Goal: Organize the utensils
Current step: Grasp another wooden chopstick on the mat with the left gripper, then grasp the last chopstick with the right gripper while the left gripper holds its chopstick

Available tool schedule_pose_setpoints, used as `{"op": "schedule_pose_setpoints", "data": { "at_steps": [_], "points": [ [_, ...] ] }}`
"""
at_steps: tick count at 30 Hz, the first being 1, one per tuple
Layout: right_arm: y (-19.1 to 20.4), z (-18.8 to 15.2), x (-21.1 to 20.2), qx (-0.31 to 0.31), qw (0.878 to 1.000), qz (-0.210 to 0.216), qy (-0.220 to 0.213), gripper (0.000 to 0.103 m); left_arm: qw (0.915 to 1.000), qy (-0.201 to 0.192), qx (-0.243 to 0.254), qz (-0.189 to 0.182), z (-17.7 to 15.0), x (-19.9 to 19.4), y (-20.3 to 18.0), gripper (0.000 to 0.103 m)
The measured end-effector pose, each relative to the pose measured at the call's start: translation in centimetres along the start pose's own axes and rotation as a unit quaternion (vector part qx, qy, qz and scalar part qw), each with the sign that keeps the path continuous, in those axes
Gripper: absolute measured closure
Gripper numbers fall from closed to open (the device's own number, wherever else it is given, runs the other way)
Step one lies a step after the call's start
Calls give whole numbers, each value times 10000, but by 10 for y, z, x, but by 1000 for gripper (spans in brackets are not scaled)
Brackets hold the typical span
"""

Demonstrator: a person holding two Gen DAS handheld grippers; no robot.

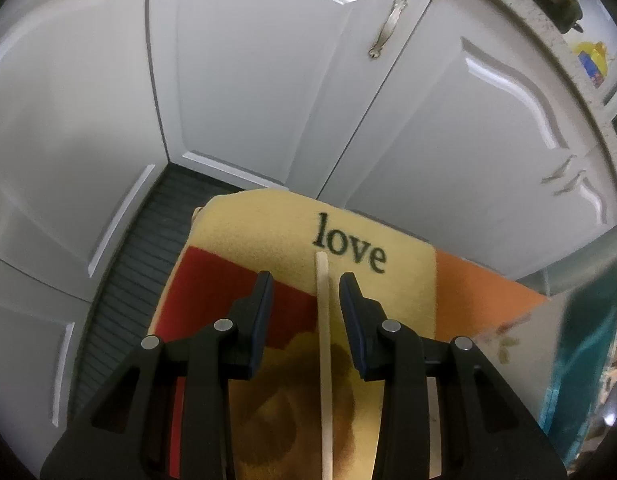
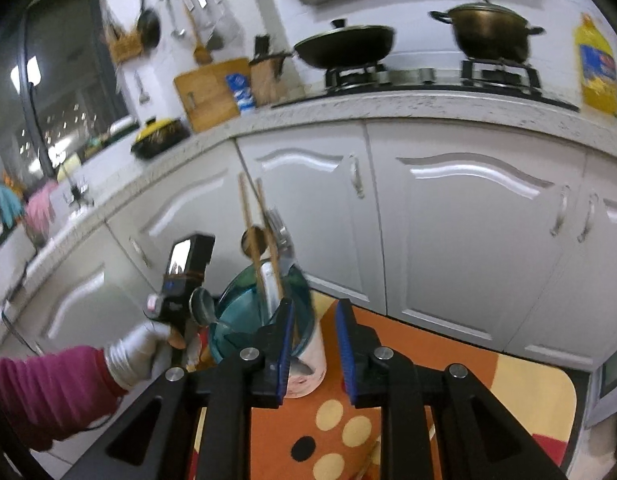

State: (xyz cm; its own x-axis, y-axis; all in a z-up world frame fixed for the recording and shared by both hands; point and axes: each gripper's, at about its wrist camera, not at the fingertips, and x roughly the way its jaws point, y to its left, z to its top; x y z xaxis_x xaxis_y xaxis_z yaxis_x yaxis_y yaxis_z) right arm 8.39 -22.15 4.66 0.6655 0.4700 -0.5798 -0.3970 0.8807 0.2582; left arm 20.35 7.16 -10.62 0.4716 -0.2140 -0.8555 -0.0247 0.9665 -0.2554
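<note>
A pale wooden chopstick [image 1: 323,352] lies lengthwise on the colourful "love" mat [image 1: 392,280]. My left gripper [image 1: 306,280] stands open over it, one finger on each side, neither pad touching it. In the right wrist view a teal glass holder [image 2: 236,320] on a white base stands on the mat [image 2: 428,360]. It holds two chopsticks [image 2: 248,232], a fork [image 2: 278,224] and a spoon [image 2: 202,306]. My right gripper [image 2: 315,308] is open just right of the holder, with only mat between its fingers. A gloved hand [image 2: 136,348] holds the other tool left of the holder.
White cabinet doors [image 1: 268,80] close in the space behind the mat. Above them a speckled counter [image 2: 428,104] carries a wok [image 2: 344,46], a pot [image 2: 488,36], an oil bottle [image 2: 596,68] and a cutting board [image 2: 208,92]. The teal holder [image 1: 588,360] shows at the left view's right edge.
</note>
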Motion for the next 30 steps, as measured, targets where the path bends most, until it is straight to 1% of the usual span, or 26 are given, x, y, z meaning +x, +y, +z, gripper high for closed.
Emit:
{"op": "schedule_pose_setpoints", "data": {
  "at_steps": [2, 5, 7, 10, 11, 13, 17, 20, 24, 30],
  "points": [
    [-15, -3, -6, 130, 9997, -186, -35, 79, 10000, 29, -61, 41, 1, 3, 3, 70],
    [-41, -18, -3, 385, 9981, -441, 189, 79, 9999, 50, -136, 19, 0, 4, 7, 70],
    [-54, -32, 3, 461, 9961, -647, 387, 79, 9999, 68, -144, 16, -2, 3, 11, 70],
    [-75, -62, 23, 648, 9887, -994, 911, 79, 9997, 98, -224, -65, -3, 2, 14, 70],
    [-79, -69, 27, 720, 9868, -1030, 1021, 79, 9995, 111, -269, -122, -4, 0, 16, 70],
    [-88, -88, 33, 929, 9833, -1007, 1196, 79, 9994, 122, -283, -142, -7, -4, 19, 70],
    [-89, -109, 39, 1107, 9799, -933, 1370, 79, 9995, 168, -202, -169, -13, -7, 20, 66],
    [-90, -113, 46, 1078, 9785, -969, 1464, 79, 9994, 196, -204, -198, -15, -7, 20, 64],
    [-92, -110, 51, 1203, 9765, -999, 1481, 79, 9993, 246, -185, -220, -14, -5, 17, 62],
    [-88, -111, 52, 1123, 9771, -989, 1511, 79, 9997, 195, 119, 4, -11, 2, 5, 62]
  ]
}}
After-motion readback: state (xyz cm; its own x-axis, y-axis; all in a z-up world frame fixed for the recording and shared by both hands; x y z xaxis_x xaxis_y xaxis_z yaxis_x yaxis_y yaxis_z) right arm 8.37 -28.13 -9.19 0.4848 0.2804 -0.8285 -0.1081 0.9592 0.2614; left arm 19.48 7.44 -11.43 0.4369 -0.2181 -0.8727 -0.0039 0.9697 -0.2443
